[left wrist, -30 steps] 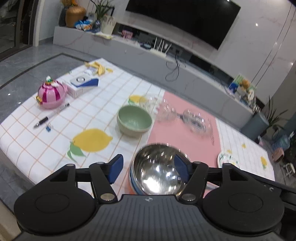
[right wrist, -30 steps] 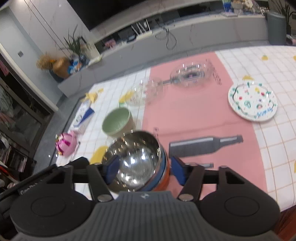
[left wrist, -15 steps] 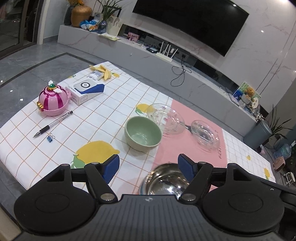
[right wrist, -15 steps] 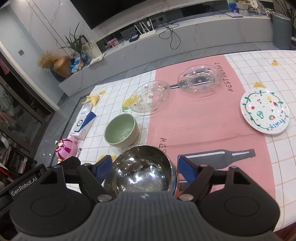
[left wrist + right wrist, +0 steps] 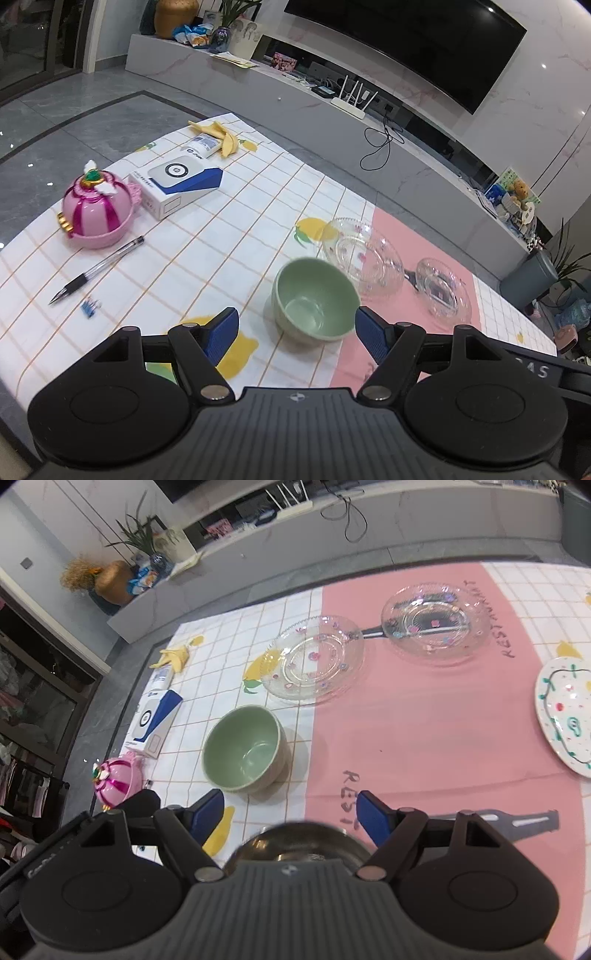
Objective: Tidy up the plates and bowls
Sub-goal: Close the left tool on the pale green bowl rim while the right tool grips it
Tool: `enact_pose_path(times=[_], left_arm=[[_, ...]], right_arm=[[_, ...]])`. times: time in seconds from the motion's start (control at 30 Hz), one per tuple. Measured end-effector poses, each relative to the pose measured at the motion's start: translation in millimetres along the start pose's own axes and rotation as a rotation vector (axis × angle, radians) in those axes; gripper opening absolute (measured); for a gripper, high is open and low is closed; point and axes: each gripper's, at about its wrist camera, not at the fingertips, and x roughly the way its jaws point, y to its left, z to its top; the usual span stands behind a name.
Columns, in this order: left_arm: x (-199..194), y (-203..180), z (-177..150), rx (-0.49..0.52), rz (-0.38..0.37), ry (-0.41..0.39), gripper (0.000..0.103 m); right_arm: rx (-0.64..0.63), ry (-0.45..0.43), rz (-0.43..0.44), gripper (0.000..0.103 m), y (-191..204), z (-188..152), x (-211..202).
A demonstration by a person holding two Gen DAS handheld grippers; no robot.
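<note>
1. My left gripper (image 5: 295, 328) has its jaws spread wide, with nothing clamped; they have just been opening.
2. A green bowl (image 5: 314, 301) sits upright on the bench (image 5: 221, 236) just beyond its blue pads.
3. My right gripper (image 5: 291, 812) also has its jaws apart and holds nothing; these too have just been opening.
4. A steel bowl (image 5: 295, 840) sits close under it.
5. Two glass plates (image 5: 314, 659) (image 5: 432, 624) and a painted plate (image 5: 565, 712) lie farther off.

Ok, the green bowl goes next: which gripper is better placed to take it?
Left, probably. The left gripper is open with the green bowl sitting right between its fingertips. The right gripper is open too, but the bowl lies ahead and left of it, with the steel bowl under it.
</note>
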Motion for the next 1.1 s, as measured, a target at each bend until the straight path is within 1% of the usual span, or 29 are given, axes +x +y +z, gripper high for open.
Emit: enact_pose_path(times=[0.27, 0.3, 0.4, 0.57, 0.6, 0.63, 0.73, 0.8, 0.87, 0.9, 0.97, 1.0, 1.1], left_arm=[[32, 13, 13, -0.044, -0.016, 0.029, 0.084], [36, 15, 14, -0.055, -0.021, 0.034, 0.084], [45, 23, 14, -0.085, -0.029, 0.051, 0.084], [59, 32, 13, -0.110, -0.022, 0.079, 0.084], [61, 33, 13, -0.114, -0.023, 0.083, 0.083], [64, 34, 12, -0.119, -0.024, 0.089, 0.081], [73, 36, 11, -0.146, -0.048, 0.110, 0.076], [79, 36, 10, -0.157, -0.058, 0.121, 0.075], [84, 34, 10, -0.160, -0.064, 0.123, 0.066], [86, 33, 10, -0.157, -0.066, 0.122, 0.064], [89, 30, 10, -0.152, -0.069, 0.118, 0.058], [91, 30, 11, -0.150, -0.067, 0.116, 0.056], [96, 27, 12, -0.132, -0.052, 0.108, 0.046]], right_arm=[[0.025, 0.082, 0.012, 0.074, 8, 22, 42], [0.027, 0.090, 0.007, 0.071, 9, 23, 47], [0.037, 0.111, 0.002, 0.069, 10, 26, 59], [0.083, 0.155, 0.005, 0.060, 5, 26, 74], [0.087, 0.161, 0.004, 0.057, 4, 26, 77], [0.086, 0.167, 0.002, 0.053, 4, 25, 79], [0.097, 0.180, 0.003, 0.048, 4, 26, 85], [0.109, 0.182, 0.008, 0.042, 2, 28, 88], [0.127, 0.186, 0.017, 0.038, 1, 31, 93], [0.137, 0.189, 0.024, 0.034, 0, 33, 95], [0.158, 0.197, 0.032, 0.030, -2, 35, 100], [0.168, 0.197, 0.034, 0.026, -2, 36, 102], [0.172, 0.195, 0.028, 0.023, -2, 38, 107]])
